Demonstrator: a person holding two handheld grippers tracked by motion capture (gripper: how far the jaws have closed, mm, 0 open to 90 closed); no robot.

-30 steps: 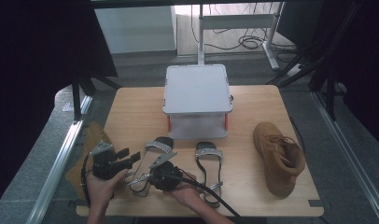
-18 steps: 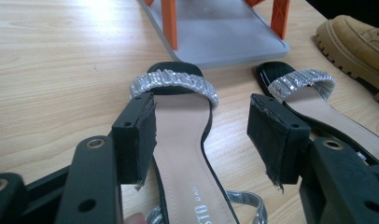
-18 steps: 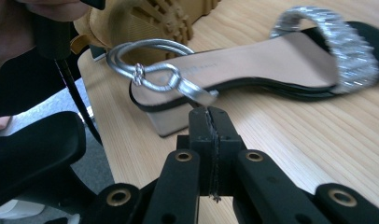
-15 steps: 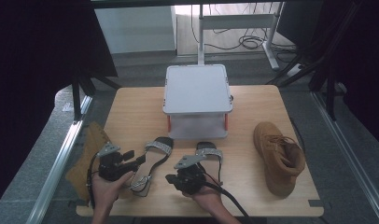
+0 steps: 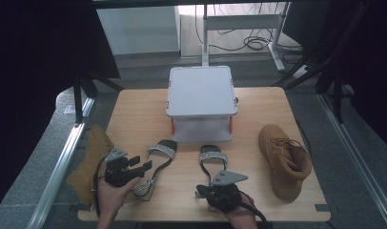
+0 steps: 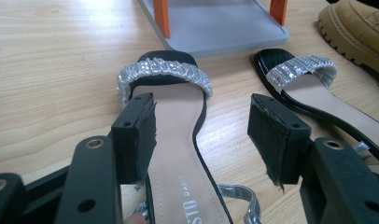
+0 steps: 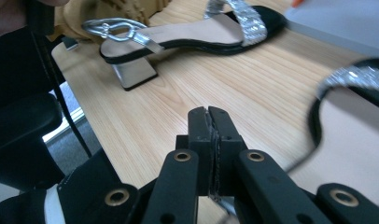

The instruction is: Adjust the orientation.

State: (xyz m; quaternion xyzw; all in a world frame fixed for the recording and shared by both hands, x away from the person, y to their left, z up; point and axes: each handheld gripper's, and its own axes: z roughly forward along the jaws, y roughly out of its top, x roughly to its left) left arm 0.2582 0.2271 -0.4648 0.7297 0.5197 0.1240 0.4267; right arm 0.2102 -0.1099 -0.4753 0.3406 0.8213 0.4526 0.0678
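On the bench point(image 5: 134, 114), 2 black sandals with glittery silver straps lie side by side in front of a white box on orange legs point(image 5: 201, 101). The left sandal point(image 5: 156, 160) sits at about 7 o'clock from the box, the right sandal point(image 5: 213, 160) at about 6 o'clock. A tan boot point(image 5: 284, 160) rests at 4 o'clock from the box, near the bench's right edge, and a second tan boot point(image 5: 91, 164) hangs at the left edge, at about 8 o'clock.

The left gripper point(image 6: 201, 135) is held over the left sandal's heel end with its fingers point(image 6: 136, 135) spread apart, one to each side of the insole; they straddle the sole without pressing on it. The right gripper point(image 7: 209, 140) has its fingers closed flat on each other with nothing between them, and sits at the heel end of the right sandal, at 6 o'clock on the bench.

The step in hand looks like lining up for a pickup of the left sandal, probably to stow the pair under or on the box. Next, the left fingers would need to drop around the sole and close on its edges. The right fingers must open before they can take the other sandal.
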